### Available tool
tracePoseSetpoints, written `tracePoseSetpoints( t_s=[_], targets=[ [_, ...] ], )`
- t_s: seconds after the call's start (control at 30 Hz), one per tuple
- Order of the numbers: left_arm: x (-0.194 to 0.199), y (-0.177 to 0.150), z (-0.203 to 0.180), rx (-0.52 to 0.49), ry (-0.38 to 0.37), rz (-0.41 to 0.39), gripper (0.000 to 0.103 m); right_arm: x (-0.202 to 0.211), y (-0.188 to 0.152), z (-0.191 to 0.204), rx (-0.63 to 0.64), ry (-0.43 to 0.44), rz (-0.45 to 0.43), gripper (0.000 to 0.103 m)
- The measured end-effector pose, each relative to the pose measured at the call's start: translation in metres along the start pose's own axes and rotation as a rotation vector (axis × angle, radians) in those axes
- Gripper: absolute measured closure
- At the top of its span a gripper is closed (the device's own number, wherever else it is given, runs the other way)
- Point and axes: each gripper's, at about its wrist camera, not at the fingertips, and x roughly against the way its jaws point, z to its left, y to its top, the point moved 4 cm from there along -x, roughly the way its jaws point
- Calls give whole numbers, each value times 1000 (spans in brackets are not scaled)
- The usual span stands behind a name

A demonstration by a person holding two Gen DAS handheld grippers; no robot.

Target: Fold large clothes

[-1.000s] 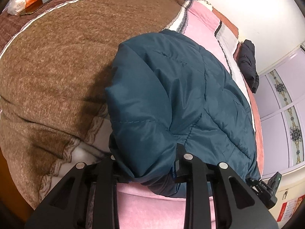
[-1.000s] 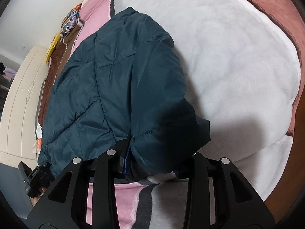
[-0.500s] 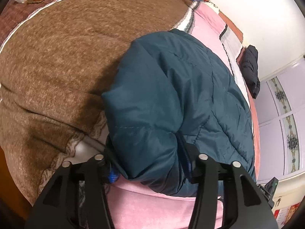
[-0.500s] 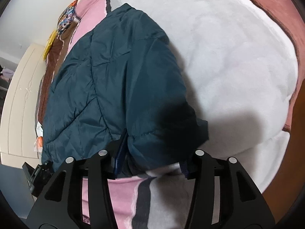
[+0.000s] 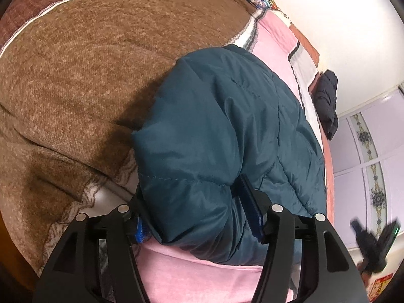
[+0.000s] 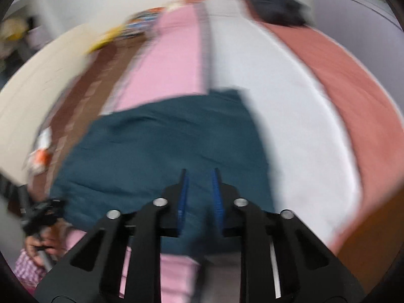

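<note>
A teal puffer jacket [image 5: 214, 126] lies folded on the bed, and it also shows blurred in the right wrist view [image 6: 156, 139]. My left gripper [image 5: 190, 184] sits low at the jacket's near edge. Its jaws are opening, and the puffy folded edge bulges between the fingers without being pinched. My right gripper [image 6: 199, 170] hovers above the jacket's near side. Its jaws are closing to a narrow slit, and nothing is between the blue pads [image 6: 183, 197]. In the left wrist view the right gripper [image 5: 371, 242] is a dark blur at the lower right.
The bed carries a brown blanket [image 5: 75, 75], a pink strip [image 5: 202, 277] and a white part [image 6: 290, 113]. A black garment [image 5: 327, 101] lies at the far end. Lilac wardrobe doors [image 5: 366, 151] stand to the right. A hand [image 6: 38, 247] holds the other gripper at the lower left.
The left jaws have spread wider around the jacket's edge. The right gripper has let go of the jacket corner, risen and rolled, and its jaws have come nearly together.
</note>
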Motion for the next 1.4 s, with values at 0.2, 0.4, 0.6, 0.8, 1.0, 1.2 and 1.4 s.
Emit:
tracePoseSetpoints(
  t_s=[0.2, 0.4, 0.6, 0.8, 1.0, 1.2, 1.4],
  targets=[
    [2, 0, -1, 7, -11, -8, 44, -119, 58, 54, 70, 82, 123, 100],
    [2, 4, 5, 7, -10, -7, 44, -206, 84, 68, 106, 2, 227, 100],
    [0, 7, 8, 5, -19, -3, 41, -250, 77, 63, 101, -60, 286, 103],
    [-2, 10, 1, 0, -24, -8, 41, -275, 62, 59, 124, -89, 324, 103],
    [-5, 13, -5, -2, -10, -19, 49, -265, 66, 59, 73, -72, 320, 103],
    [-4, 13, -14, -59, -2, -37, 64, -173, 56, 75, 127, 2, 204, 103],
    [-1, 12, -15, -76, -2, -44, 66, -116, -18, 83, 150, 98, 267, 103]
  ],
)
